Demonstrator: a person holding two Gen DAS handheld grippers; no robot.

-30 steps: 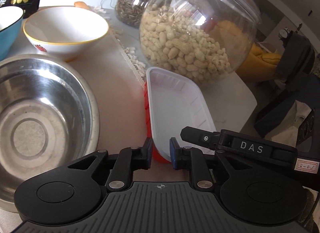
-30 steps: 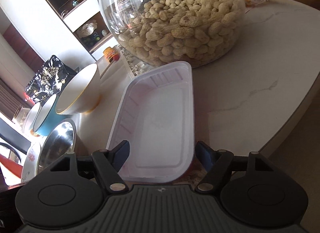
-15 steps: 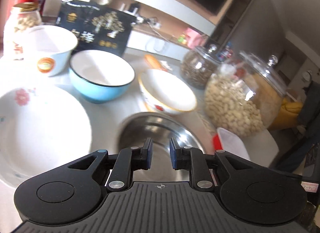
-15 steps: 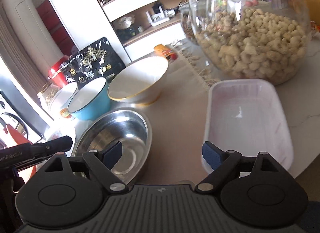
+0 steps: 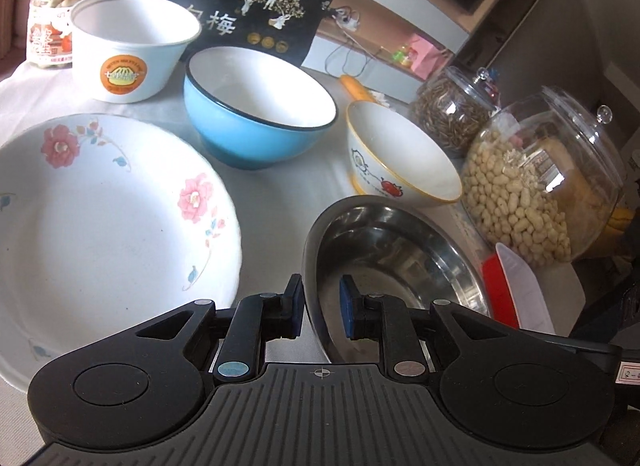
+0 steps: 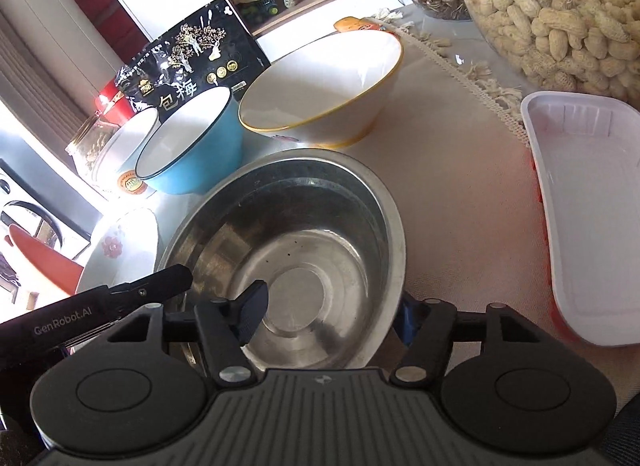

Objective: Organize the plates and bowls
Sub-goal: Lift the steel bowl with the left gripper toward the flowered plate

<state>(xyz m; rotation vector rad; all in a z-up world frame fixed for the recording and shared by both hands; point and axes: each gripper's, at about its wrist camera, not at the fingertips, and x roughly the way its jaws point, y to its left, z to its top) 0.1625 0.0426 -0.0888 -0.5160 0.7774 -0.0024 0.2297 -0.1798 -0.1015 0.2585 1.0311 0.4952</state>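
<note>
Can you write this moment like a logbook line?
left hand-held gripper: astride steel bowl rim | right hand-held gripper: jaws just closing, astride opposite rim, no grip

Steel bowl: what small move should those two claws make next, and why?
Probably close the right gripper fully on the steel bowl rim. Its jaws have just been closing, one finger inside the rim, one outside, not yet pinching. The left gripper straddles the rim too, so both could then lift.
</note>
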